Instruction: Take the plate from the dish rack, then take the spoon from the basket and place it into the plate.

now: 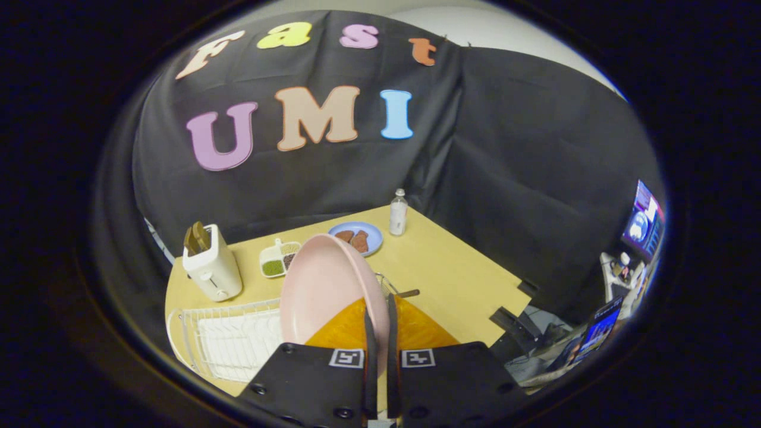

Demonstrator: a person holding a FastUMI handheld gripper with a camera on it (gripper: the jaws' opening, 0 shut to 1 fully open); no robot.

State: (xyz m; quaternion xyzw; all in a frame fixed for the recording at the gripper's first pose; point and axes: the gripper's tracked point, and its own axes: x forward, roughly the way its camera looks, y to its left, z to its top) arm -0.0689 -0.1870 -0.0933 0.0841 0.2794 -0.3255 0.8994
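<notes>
The fingers [380, 324] were clenched on the rim of the pink plate [324, 291], which stood on edge, raised above the white wire dish rack [223, 342] at the worktop's [458, 273] near corner. Gripping it edgewise probably suited drawing it up out of the rack's slots. I could not make out the spoon or basket.

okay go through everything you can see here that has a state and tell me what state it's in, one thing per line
claw: shut on the pink plate's rim
pink plate: held on edge, lifted above the dish rack
dish rack: no dishes in the part that shows
toaster: upright, slices sticking out of its slots
blue plate: flat on the table, brown food on it
bottle: upright, capped
divided dish: filled compartments
</notes>
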